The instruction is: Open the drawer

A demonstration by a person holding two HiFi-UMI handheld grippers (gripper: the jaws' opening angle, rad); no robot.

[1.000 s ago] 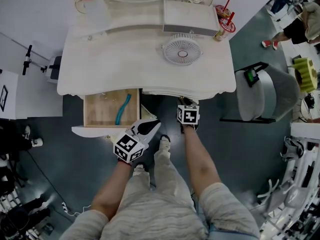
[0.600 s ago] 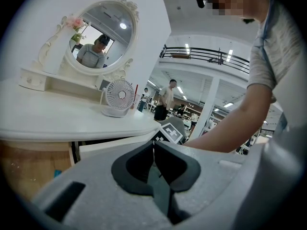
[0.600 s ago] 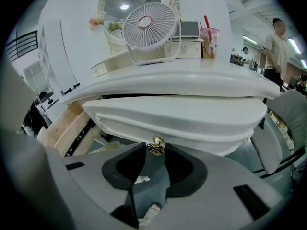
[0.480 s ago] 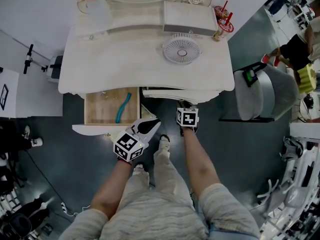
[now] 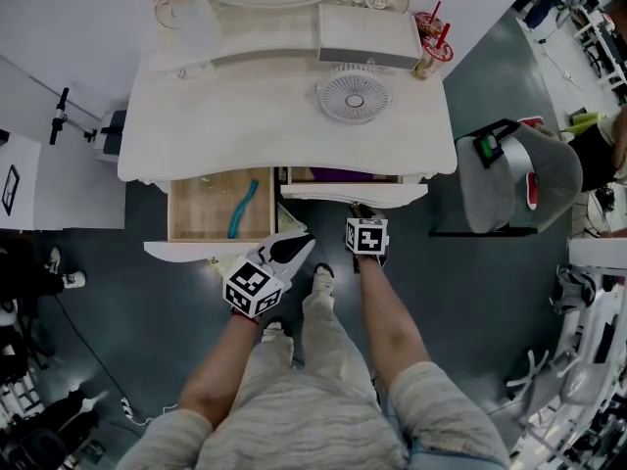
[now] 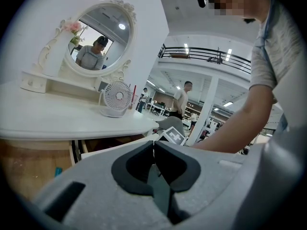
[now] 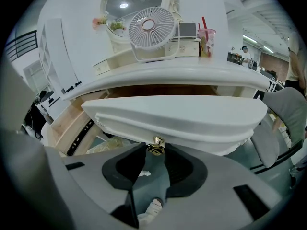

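While the left drawer point(image 5: 201, 215) hangs wide open with a teal thing point(image 5: 240, 213) inside, the left gripper point(image 6: 153, 145) is pressed together, empty. Over on the right, the right gripper point(image 7: 155, 151) pinches the gold knob point(image 7: 156, 143) on the middle drawer point(image 7: 182, 116), which sits partway out.

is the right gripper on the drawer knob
Yes, the right gripper has its jaws closed on the gold knob at the front of the drawer.

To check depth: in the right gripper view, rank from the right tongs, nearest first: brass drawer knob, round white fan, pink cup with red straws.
1. Brass drawer knob, between the right tongs.
2. Round white fan, on the tabletop.
3. Pink cup with red straws, back right.
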